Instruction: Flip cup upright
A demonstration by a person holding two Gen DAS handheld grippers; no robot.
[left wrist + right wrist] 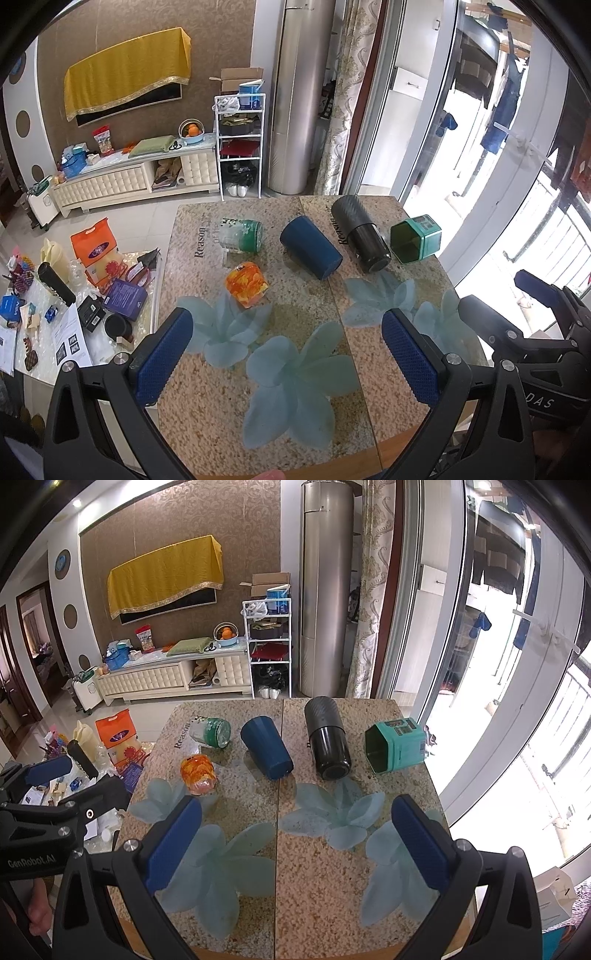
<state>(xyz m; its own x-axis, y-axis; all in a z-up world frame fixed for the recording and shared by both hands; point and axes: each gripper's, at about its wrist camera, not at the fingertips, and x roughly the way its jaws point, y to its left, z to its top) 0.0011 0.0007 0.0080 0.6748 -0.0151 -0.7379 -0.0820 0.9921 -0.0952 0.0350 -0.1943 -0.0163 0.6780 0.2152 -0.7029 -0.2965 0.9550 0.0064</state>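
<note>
Several cups lie on their sides on the speckled table [295, 424] [325, 897]. From left to right they are a clear cup with a green end [241, 235] [215, 732], an orange cup [246, 284] [197, 774], a dark blue cup [310, 246] [266, 746], a black tumbler [360, 233] [327, 737] and a teal hexagonal cup [416, 238] [393, 746]. My left gripper [288, 349] is open and empty over the near table. My right gripper [295, 840] is open and empty, also short of the cups.
The table carries pale blue flower prints. A lower side table [55, 325] at the left holds boxes, papers and a black bottle. A glass sliding door [498, 664] is at the right. A TV bench [173, 675] and a white shelf rack [267, 646] stand beyond.
</note>
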